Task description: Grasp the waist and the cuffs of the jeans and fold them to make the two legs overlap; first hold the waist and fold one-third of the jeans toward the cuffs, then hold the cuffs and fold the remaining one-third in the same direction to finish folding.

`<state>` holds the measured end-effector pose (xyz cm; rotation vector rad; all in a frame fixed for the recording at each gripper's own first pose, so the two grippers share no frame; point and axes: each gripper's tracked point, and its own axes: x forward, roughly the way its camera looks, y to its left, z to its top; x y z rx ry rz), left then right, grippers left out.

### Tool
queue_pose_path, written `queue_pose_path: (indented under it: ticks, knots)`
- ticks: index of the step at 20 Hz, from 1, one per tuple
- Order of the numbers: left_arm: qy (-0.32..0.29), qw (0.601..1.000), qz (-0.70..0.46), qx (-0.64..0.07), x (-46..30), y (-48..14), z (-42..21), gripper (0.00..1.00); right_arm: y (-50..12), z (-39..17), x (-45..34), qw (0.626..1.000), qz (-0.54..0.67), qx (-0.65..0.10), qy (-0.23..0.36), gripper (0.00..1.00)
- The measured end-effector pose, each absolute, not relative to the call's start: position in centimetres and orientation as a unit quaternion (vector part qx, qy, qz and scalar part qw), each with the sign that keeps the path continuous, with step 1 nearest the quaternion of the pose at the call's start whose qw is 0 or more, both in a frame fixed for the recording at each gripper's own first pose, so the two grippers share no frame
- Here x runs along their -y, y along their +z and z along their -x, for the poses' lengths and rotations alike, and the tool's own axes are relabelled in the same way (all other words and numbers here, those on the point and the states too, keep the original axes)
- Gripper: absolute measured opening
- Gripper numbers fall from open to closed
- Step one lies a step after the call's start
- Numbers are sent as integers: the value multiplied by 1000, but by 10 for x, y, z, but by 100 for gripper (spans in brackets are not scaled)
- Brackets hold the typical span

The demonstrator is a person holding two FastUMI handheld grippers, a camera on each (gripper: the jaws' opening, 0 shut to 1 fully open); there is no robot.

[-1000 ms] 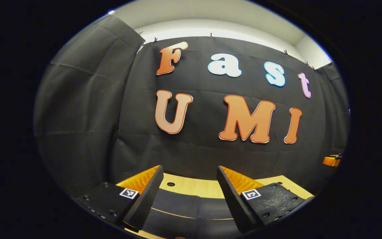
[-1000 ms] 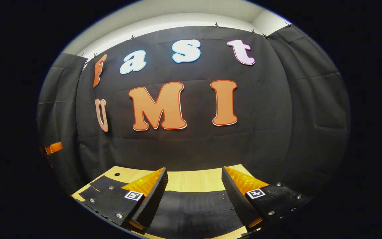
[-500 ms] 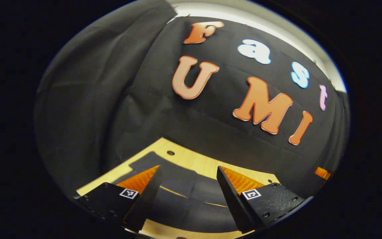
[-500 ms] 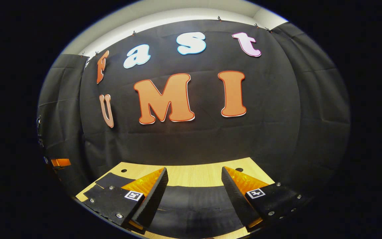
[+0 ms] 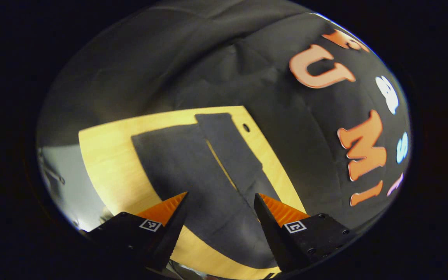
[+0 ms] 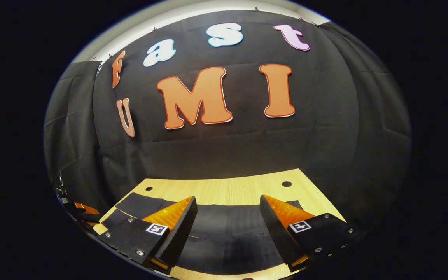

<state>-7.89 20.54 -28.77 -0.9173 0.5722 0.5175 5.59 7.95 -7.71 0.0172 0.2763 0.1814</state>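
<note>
Two fisheye views look out from hand-held grippers above a light wooden table inside a booth hung with black cloth.

In the left gripper view, the camera is tilted steeply, so the table appears as a slanted shape. A pair of dark jeans lies flat on the table, taking up most of its surface. The two legs lie side by side and reach toward the table's far edge, with a thin strip of bare wood showing between them. One leg ends close to a small round hole near the table's far corner. The left gripper hovers above the wider part of the jeans, its two fingers spread well apart with nothing between them and not touching the fabric. A pale floor shows past the table's edge.

In the right gripper view, the camera sits more level. The right gripper is likewise spread wide and holds nothing. The jeans stretch across the near part of the table beneath and between its fingers; whether the fingers touch the fabric is hard to tell. Bare wood runs along the far edge, with one small hole near each far corner. Part of the other gripper shows off the table's left edge.
</note>
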Motion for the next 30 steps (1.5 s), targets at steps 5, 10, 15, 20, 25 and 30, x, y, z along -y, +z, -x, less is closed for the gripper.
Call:
queue_pose_path:
  ticks: [5, 10, 15, 20, 25, 30]
  knots:
    - [297, 761, 486, -311, -215, -355, 88, 98, -86, -59, -66, 985, -18, -158, 70, 98]
    - [334, 728, 494, -338, -229, -386, 83, 98, -93, -60, -50, 983, -17, -178, 50, 98]
    - [345, 719, 502, -334, -247, -391, 73, 97, -93, -64, -37, 982, -22, -185, 31, 98]
    - [320, 716, 540, -307, -248, -389, 45, 96, -98, -64, -30, 979, -40, -197, 24, 98]
    - [271, 735, 555, -280, -246, -387, 3, 96, -94, -62, -22, 978, -62, -199, 19, 98]
    - [276, 707, 595, -264, -241, -414, -10, 11, -99, -55, -18, 975, -88, -204, 20, 98]
